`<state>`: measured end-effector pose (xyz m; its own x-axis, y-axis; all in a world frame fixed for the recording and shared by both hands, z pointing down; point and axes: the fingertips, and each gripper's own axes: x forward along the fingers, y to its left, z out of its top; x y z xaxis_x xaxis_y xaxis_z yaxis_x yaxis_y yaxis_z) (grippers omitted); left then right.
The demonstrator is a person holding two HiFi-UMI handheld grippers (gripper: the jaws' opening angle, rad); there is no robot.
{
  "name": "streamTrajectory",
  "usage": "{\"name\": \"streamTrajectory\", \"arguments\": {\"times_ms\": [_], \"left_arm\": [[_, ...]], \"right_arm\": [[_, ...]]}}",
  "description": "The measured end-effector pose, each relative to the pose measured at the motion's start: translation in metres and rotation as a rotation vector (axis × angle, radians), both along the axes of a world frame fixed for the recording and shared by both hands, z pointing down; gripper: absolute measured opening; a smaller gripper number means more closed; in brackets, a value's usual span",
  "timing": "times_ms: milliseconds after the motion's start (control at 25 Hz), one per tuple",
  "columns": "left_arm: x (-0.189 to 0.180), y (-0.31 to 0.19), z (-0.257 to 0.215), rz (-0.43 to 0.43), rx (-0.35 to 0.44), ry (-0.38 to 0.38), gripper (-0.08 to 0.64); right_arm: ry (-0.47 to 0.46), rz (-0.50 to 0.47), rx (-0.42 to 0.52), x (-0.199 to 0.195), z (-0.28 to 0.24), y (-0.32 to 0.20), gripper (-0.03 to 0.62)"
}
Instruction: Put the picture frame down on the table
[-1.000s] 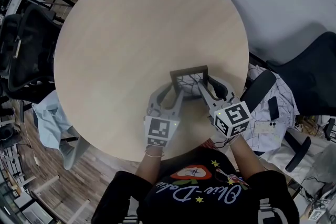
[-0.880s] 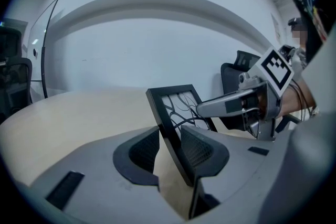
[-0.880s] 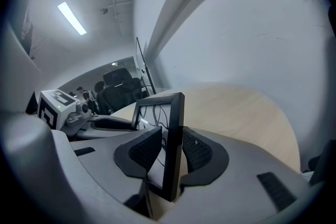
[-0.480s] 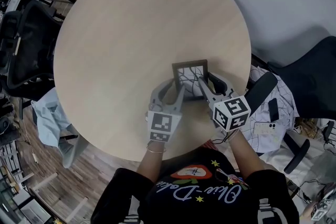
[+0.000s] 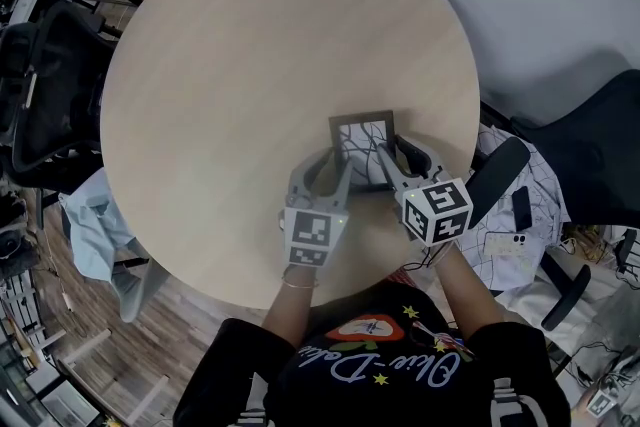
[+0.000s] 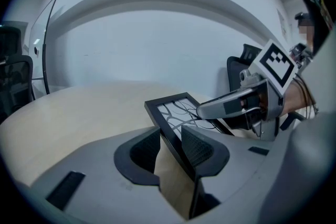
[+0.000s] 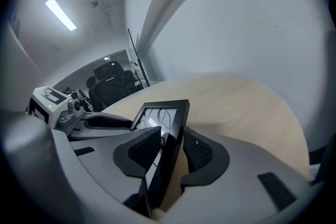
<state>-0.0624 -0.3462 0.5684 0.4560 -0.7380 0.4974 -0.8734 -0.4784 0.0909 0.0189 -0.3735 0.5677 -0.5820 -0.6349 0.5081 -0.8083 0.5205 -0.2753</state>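
We see a small black picture frame (image 5: 362, 137) holding white paper with dark branching lines, tilted at the near right of a round pale wood table (image 5: 250, 35). We cannot tell whether it touches the wood. The left gripper (image 6: 170, 136), jaws just opened, sits loosely round its left side. The right gripper (image 7: 172, 140), easing open, pinches its right side. A black office chair (image 5: 50, 95) stands left, and a second chair (image 5: 600, 135) stands right.
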Motion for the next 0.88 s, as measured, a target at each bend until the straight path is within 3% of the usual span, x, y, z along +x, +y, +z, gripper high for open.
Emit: {"name": "streamTrajectory", "arguments": {"times_ms": [640,880], "left_arm": [[-0.001,-0.006,0.013,0.006,-0.044,-0.046,0.114],[0.003,-0.006,0.017,0.025,-0.034,-0.107,0.107]], "right_arm": [[0.146,-0.017,-0.068,-0.003,0.017,-0.006,0.121],[0.199,-0.016,-0.076,0.0,0.023,-0.006,0.124]]}}
